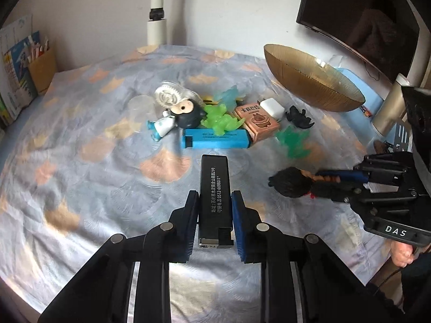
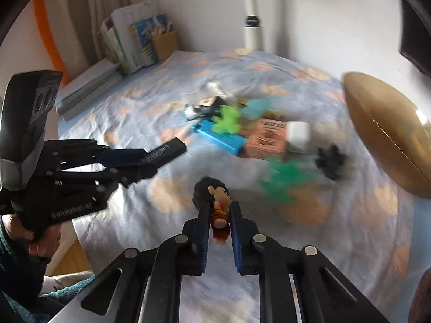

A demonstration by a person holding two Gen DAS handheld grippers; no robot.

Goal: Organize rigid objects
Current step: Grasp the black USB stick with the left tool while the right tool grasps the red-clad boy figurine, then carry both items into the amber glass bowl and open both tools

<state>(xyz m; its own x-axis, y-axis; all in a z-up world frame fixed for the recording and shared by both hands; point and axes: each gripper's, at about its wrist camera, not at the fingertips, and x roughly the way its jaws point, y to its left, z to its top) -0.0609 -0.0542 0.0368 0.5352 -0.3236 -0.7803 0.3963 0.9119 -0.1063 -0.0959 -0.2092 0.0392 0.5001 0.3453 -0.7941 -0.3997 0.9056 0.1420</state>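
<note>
Pinching a black lighter [image 1: 214,188], the left gripper [image 1: 214,202] holds it above the cloth [image 1: 80,175]. The right gripper [image 2: 219,215] squeezes a little doll [image 2: 215,202]. Both are picked up. Next they probably go in the gold bowl [image 1: 309,80], past the toy pile [image 1: 221,121], so carry them carefully.

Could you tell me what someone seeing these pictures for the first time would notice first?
Most likely the two grips: the left hand-held gripper is shut on a black lighter, and the right hand-held gripper is shut on a small dark-haired figurine. Beyond them, a heap of toys and boxes, with a blue lighter in front, lies mid-cloth, and a golden bowl stands tilted at the right.
</note>
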